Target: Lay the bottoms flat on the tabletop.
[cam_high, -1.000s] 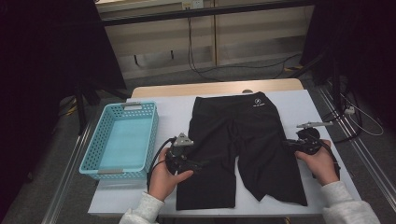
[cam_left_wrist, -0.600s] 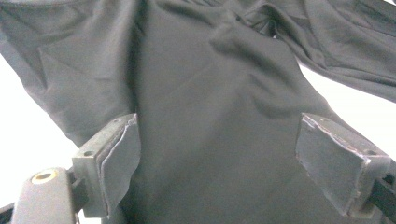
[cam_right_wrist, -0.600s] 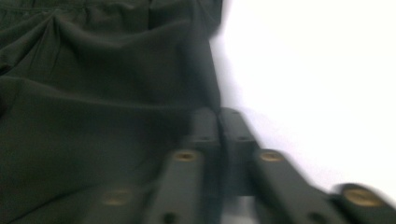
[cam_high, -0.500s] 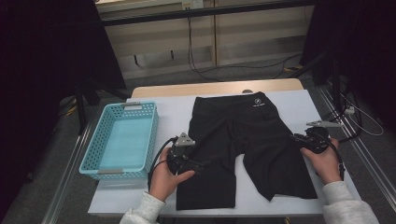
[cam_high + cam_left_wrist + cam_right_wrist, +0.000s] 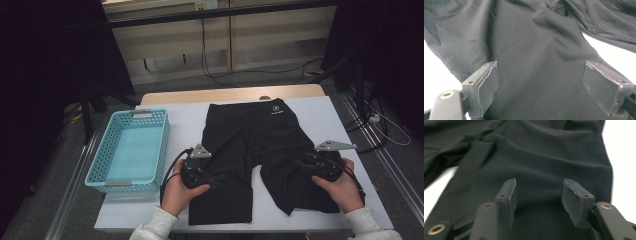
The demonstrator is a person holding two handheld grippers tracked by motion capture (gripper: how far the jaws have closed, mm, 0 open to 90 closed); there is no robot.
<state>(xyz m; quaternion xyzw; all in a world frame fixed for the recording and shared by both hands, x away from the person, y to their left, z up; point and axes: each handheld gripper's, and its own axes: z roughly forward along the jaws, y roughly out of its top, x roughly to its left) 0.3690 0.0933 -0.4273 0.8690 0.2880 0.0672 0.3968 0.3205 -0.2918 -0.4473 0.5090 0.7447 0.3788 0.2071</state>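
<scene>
A pair of black shorts (image 5: 250,135) lies flat on the white table (image 5: 320,112), waistband at the far side and legs toward the person. My left gripper (image 5: 219,178) rests over the left leg, and its jaws stand wide apart with the cloth (image 5: 536,37) lying loose under them (image 5: 541,75). My right gripper (image 5: 299,162) sits over the right leg and points toward the middle. Its jaws have just been opening; the pads (image 5: 574,200) stand apart and the fabric (image 5: 544,152) lies under them unpinched.
A turquoise plastic basket (image 5: 97,175) stands with nothing in it on the table's left part, close to the left hand. Bare white table shows right of the shorts and along the front edge. Cables (image 5: 380,125) hang off the right side.
The right leg of the shorts was drawn outward to the right. The right gripper's jaws then parted, let go of the cloth, and the hand shifted back left over the leg. The left gripper stayed still.
</scene>
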